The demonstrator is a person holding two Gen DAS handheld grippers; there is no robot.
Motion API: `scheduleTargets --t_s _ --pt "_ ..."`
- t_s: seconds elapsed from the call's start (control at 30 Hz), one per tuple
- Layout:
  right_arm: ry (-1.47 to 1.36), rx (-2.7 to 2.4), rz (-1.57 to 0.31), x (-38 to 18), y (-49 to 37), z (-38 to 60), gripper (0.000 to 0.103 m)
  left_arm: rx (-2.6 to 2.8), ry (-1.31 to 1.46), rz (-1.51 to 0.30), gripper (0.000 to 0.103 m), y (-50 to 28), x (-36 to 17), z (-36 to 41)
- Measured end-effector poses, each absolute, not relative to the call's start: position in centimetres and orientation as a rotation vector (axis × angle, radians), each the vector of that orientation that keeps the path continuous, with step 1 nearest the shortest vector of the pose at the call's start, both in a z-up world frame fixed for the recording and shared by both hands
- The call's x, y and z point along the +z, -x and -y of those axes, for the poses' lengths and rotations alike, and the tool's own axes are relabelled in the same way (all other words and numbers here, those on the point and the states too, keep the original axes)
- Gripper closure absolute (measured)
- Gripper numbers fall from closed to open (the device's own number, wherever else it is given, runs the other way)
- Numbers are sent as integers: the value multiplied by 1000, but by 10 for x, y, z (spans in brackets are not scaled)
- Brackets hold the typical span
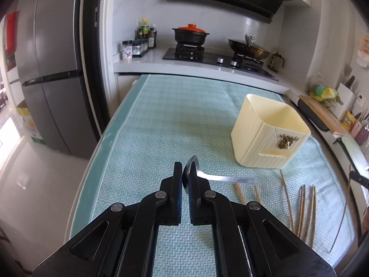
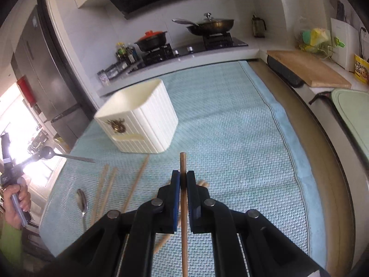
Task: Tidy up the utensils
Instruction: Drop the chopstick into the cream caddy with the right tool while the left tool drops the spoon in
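Note:
My left gripper (image 1: 184, 168) is shut on the bowl of a metal spoon (image 1: 230, 179). The handle sticks out to the right, above the teal mat (image 1: 161, 127). A cream ribbed utensil holder (image 1: 269, 133) stands upright and looks empty, ahead and to the right. My right gripper (image 2: 183, 175) is shut on a wooden chopstick (image 2: 183, 161), lifted off the mat with its tip pointing forward. In the right wrist view the held spoon (image 2: 69, 157) hangs at far left, and the holder (image 2: 138, 120) is ahead on the left. A second spoon (image 2: 81, 202) and several chopsticks (image 2: 108, 184) lie on the mat.
A stove (image 1: 196, 55) with a black pot (image 1: 190, 34) and a wok (image 1: 249, 46) is behind the table. A wooden cutting board (image 2: 306, 69) lies along the right counter and a fridge (image 1: 50, 80) stands at left. A person's hand (image 2: 16, 203) holds the left gripper's handle.

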State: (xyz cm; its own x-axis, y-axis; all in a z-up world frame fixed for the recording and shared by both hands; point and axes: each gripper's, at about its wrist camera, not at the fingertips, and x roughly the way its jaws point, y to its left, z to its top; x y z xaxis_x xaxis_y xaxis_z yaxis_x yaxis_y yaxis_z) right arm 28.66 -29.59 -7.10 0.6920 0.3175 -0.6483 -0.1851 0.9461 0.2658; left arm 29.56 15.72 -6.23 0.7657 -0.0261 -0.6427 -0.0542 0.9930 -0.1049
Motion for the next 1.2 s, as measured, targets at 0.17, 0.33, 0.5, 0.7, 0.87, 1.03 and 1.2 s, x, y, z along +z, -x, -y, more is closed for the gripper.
scheduleTargets --t_s 0.17,0.33,0.5,0.7,0.87,1.03,1.2 --pt "-193 344 -643 -29 -284 290 97 -3 70 -701 101 -295 -44 -144" --pt "-166 360 -557 -6 -274 283 97 -23 42 -728 101 -296 -28 -132" --pt "-142 362 -520 4 -271 274 97 -51 4 -759 101 -298 -15 -119" --pt "-124 371 -501 13 -273 267 98 -60 -33 -769 101 -300 -3 -110" --pt "-128 382 -494 19 -274 267 98 -63 -54 -772 101 -301 1 -106" --pt "-152 400 -488 26 -275 271 98 -71 -75 -780 101 -302 3 -101" --pt "-148 403 -481 33 -278 270 98 -84 -95 -771 101 -304 13 -94"
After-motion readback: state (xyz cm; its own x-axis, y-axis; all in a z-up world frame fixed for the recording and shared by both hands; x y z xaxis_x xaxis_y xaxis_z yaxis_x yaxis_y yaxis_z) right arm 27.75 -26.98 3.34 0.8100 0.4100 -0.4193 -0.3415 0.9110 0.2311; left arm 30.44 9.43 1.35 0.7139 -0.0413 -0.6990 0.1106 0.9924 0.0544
